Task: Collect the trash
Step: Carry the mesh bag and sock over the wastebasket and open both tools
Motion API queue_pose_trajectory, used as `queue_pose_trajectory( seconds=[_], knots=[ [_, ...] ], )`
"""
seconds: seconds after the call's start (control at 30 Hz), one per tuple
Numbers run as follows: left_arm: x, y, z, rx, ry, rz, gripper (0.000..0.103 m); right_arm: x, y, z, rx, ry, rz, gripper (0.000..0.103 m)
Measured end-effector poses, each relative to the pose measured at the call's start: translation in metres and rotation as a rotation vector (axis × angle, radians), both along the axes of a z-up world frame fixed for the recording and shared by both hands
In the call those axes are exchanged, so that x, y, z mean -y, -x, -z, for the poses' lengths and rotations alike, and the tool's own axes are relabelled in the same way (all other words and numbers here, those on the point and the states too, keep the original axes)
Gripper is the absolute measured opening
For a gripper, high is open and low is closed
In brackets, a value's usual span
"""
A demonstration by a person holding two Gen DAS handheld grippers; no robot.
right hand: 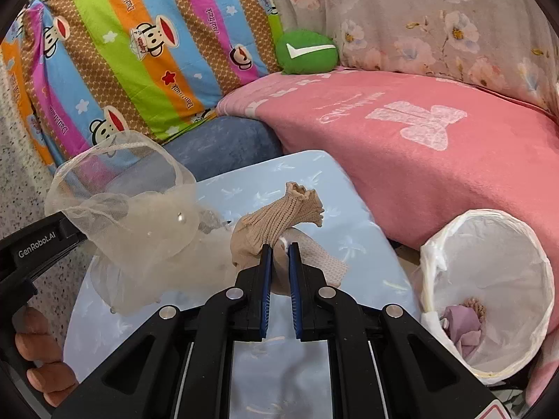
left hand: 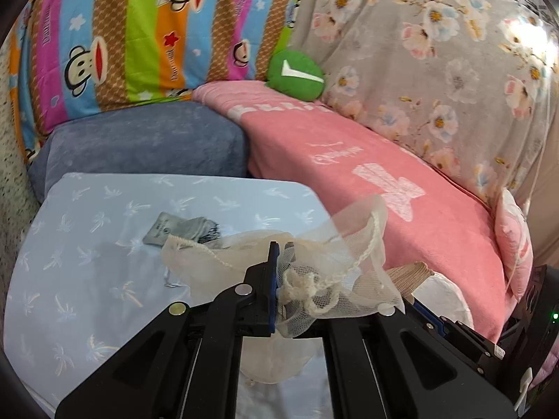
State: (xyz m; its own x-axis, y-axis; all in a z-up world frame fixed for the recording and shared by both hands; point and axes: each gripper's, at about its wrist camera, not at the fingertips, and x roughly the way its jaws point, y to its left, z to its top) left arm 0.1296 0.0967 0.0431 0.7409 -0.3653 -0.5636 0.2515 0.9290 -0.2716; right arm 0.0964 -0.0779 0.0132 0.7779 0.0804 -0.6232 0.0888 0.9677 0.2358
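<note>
My left gripper (left hand: 283,256) is shut on a cream mesh drawstring bag (left hand: 314,244), which hangs bunched around its fingers above the pale blue sheet (left hand: 87,262). In the right wrist view that mesh bag (right hand: 132,209) billows at the left, held by the left gripper (right hand: 75,232). My right gripper (right hand: 279,248) is shut on a beige ribbed sock (right hand: 279,214), lifted off the sheet. A grey crumpled piece (left hand: 181,230) lies on the sheet behind the bag. A white-lined bin (right hand: 524,241) stands at the right with purple and beige scraps inside.
A blue cushion (left hand: 139,143) and a pink blanket (left hand: 349,160) border the sheet at the back and right. Behind them sit a striped monkey-print quilt (left hand: 122,35), a green plush (left hand: 297,73) and a floral cover (left hand: 436,70). A person's hand (right hand: 38,349) grips the left tool.
</note>
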Motion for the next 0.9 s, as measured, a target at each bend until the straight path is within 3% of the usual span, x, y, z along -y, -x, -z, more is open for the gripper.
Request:
queue_pose_trajectory(
  seconds=[0.43, 0.9],
  knots=[
    [0.091, 0.040, -0.023, 0.051, -0.017, 0.180, 0.004, 0.100, 0.070, -0.024, 0.065, -0.035, 0.195, 0.009],
    [0.187, 0.056, -0.007, 0.005, -0.047, 0.382, 0.005, 0.194, 0.120, -0.013, 0.065, -0.055, 0.380, 0.009]
  ],
)
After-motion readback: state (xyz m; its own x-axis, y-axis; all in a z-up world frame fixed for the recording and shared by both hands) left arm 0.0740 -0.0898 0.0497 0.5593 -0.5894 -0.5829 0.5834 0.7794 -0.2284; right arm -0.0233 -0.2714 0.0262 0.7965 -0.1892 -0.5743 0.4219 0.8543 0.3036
